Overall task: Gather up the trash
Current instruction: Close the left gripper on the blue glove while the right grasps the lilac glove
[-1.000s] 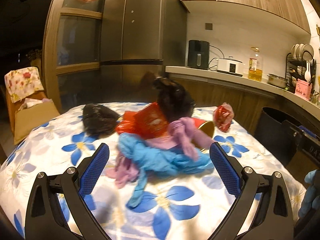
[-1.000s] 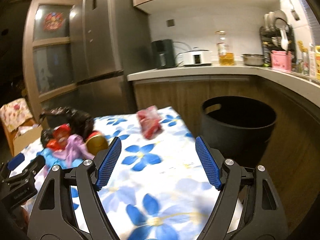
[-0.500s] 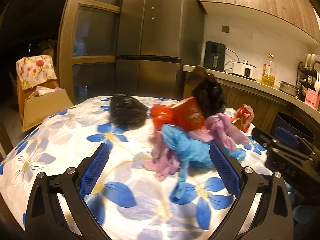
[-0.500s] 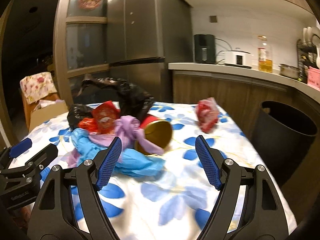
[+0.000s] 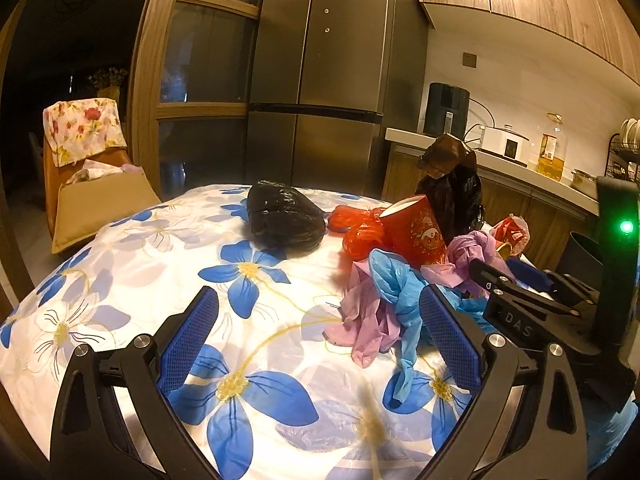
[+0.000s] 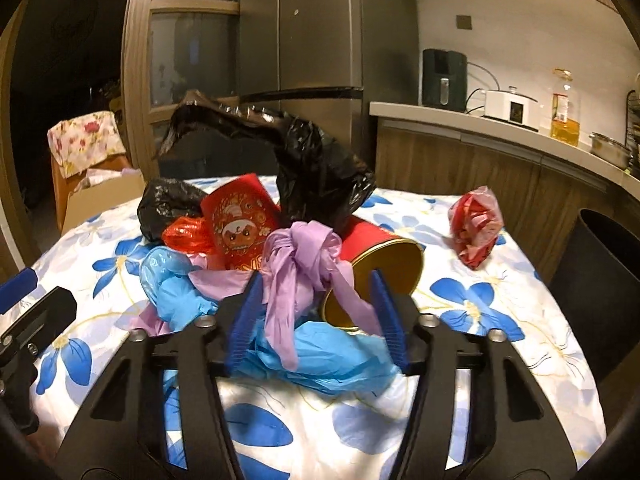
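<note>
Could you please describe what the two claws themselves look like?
Both are matte black frames with silver screw heads. The left claw and right claw each carry two textured blue pads. In the left view, the right claw's body shows "DAS" lettering, and a green light glows behind it.

Right gripper (image 6: 316,316), jaws apart, straddles the purple knotted bag (image 6: 304,256) lying against the tipped red can (image 6: 376,264); black bag (image 6: 316,168) behind the can, red wrapper (image 6: 476,224) to its right.

Seemingly a home kitchen: refrigerator (image 5: 320,80), counter (image 6: 500,132) with rice cooker (image 6: 510,109), oil bottle (image 5: 552,147).
</note>
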